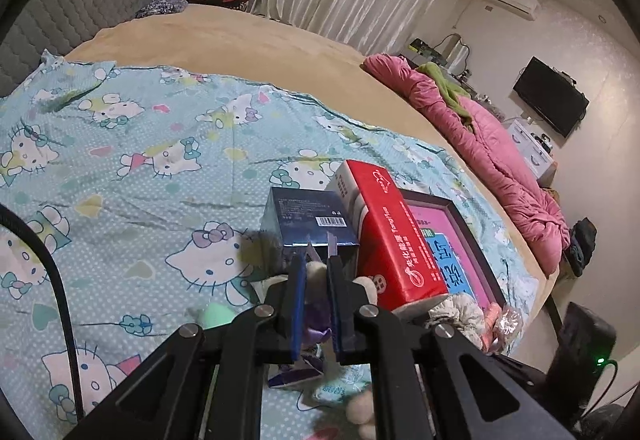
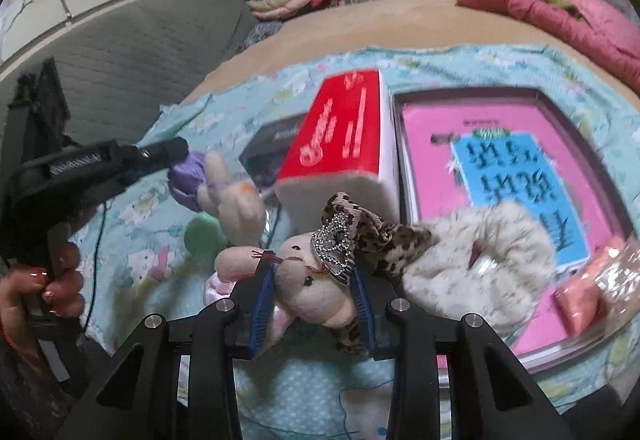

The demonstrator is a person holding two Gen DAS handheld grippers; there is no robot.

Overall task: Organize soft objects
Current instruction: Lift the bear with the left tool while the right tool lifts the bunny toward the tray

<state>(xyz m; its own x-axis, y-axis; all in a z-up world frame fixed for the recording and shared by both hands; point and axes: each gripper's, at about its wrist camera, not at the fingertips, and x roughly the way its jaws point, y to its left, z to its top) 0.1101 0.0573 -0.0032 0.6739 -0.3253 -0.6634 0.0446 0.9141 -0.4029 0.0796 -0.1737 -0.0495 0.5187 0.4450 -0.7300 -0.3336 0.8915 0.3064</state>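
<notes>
- Left wrist view: left gripper [image 1: 316, 272] low in the middle of the frame, jaws nearly shut, pinching a little purple-dressed bunny toy [image 1: 316, 332] between the blue pads.
- Bunny's pale head poking up past the fingertips, purple dress hanging below, so long side running up and down the frame.
- Straight ahead and just beyond: a dark blue box [image 1: 310, 218]; a red box [image 1: 394, 236] to its right; a pink tray [image 1: 466, 240] further right, all on the cartoon-cat blanket [image 1: 132, 168].
- Right wrist view: right gripper [image 2: 314, 272] low in the middle, jaws partly open, closed around the head of a pink bunny toy [image 2: 316, 288] with a leopard-print bow [image 2: 372, 228].
- Pink bunny lying slantwise, ear to the left, body toward the bottom.
- Fluffy white scrunchie [image 2: 480, 260] just right of it, on the tray's near corner.
- Left gripper seen at middle left, held by a hand [image 2: 44, 288], with the purple bunny dangling at its tip.
- Guess: tray nearer the right gripper, up and to the right; left bunny must cross over the boxes.
</notes>
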